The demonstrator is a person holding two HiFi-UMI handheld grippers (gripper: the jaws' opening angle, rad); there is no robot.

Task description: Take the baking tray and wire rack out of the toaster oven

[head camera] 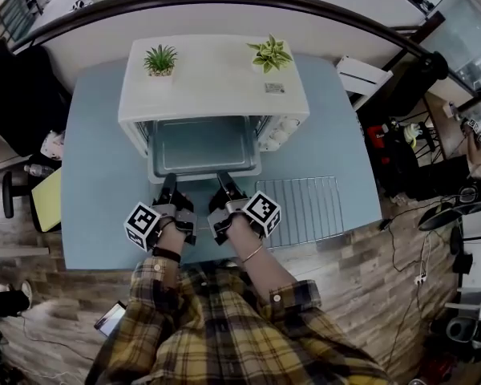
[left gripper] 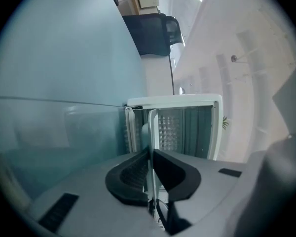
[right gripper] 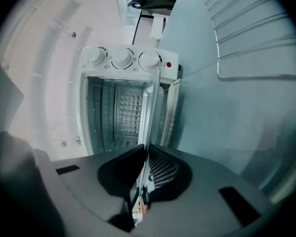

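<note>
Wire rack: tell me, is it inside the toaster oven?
No, the wire rack lies flat on the table, right of the toaster oven.

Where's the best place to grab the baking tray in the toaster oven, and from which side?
Grip the baking tray by its thin front rim, coming in level from the open front of the toaster oven. That edge juts out toward the person, while the tray's back sits inside the oven. The left gripper and right gripper are clamped there, spaced apart, which should keep the wide tray level.
</note>
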